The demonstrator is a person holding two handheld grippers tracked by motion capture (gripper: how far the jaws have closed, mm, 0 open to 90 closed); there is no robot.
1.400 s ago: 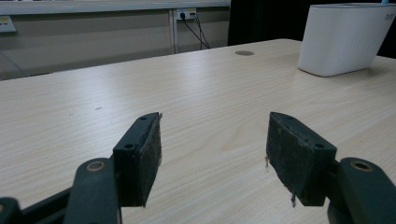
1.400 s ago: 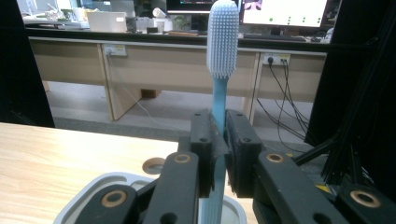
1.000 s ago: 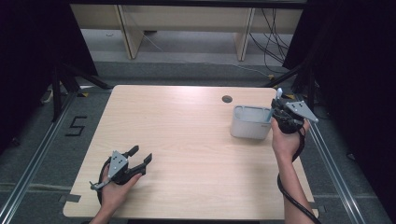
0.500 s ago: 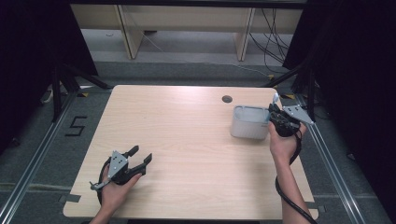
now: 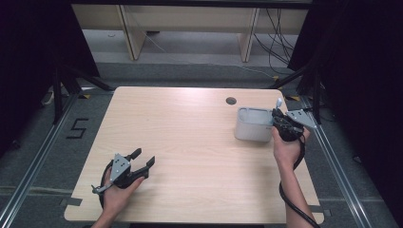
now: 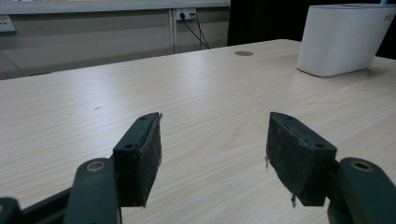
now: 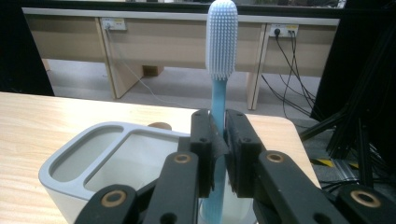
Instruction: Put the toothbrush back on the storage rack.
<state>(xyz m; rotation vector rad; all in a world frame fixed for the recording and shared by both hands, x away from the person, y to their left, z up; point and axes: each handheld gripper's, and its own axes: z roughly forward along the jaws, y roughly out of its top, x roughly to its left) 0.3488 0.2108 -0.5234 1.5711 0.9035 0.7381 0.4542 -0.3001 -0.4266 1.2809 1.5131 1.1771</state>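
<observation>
Overhead, pale wooden table (image 5: 199, 142): left gripper (image 5: 142, 161) apart, right gripper (image 5: 280, 119) clamping toothbrush (image 7: 221, 42).

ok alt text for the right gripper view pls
The right gripper is shut on a blue toothbrush, held upright with its bristled head at the top, just above a white holder with two compartments. The holder stands on a light wooden table.

We see the pale surface (image 5: 190, 137) evenly lit from overhead with soft shadows, black surroundings, mild softness throughout, and nearby jaws slightly blurred in both gripper views.
</observation>
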